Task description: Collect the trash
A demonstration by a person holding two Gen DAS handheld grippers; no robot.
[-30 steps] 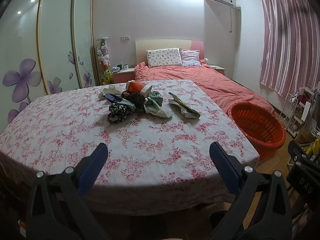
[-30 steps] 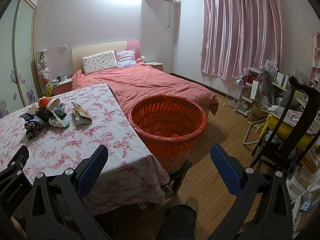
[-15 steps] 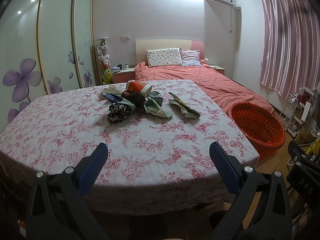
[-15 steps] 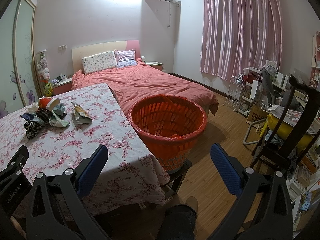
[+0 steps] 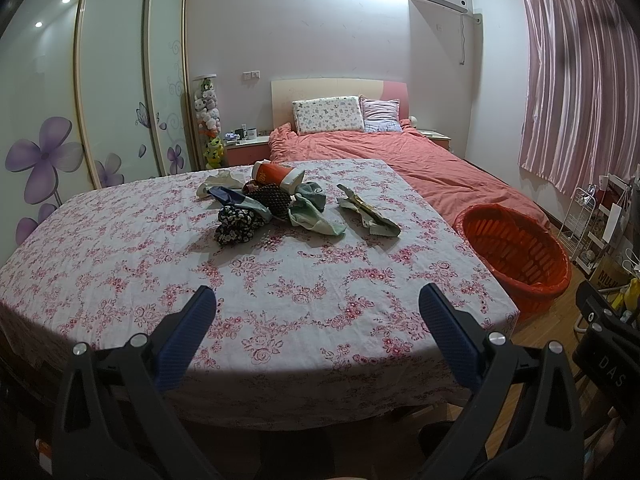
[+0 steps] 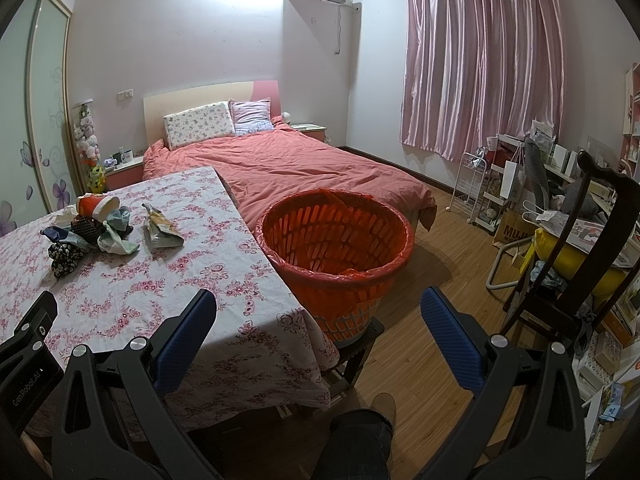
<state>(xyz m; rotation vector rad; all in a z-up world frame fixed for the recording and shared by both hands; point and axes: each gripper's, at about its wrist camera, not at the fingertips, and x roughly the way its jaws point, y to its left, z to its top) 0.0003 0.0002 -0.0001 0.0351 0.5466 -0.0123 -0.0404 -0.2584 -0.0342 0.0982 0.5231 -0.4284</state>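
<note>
Left wrist view: the left gripper [image 5: 318, 312] is held low over the near edge of the table [image 5: 120, 280], jaws spread wide with nothing between them, aimed at the trash pile [image 5: 276, 204] heaped near the table's far side, well apart from the fingers. The pile comprises a red paper cup [image 5: 276, 175] lying on its side, crumpled tissue [image 5: 222, 179], dark patterned scraps [image 5: 236, 226], a pale green wrapper [image 5: 314, 216] and, just beside these, a flattened foil packet [image 5: 366, 212]. The orange basket [image 5: 520, 248] stands off the table's right edge, presumably so that items can be carried across and dropped in. Right wrist view: the right gripper [image 6: 320, 316] is likewise fully open and empty, poised near the table corner and facing the orange basket [image 6: 336, 240], which is lined with a red bag and sits on a dark stool [image 6: 360, 352] close against the cloth, raising its rim towards table height. No item appears collected yet; the first reach seems pending.
</note>
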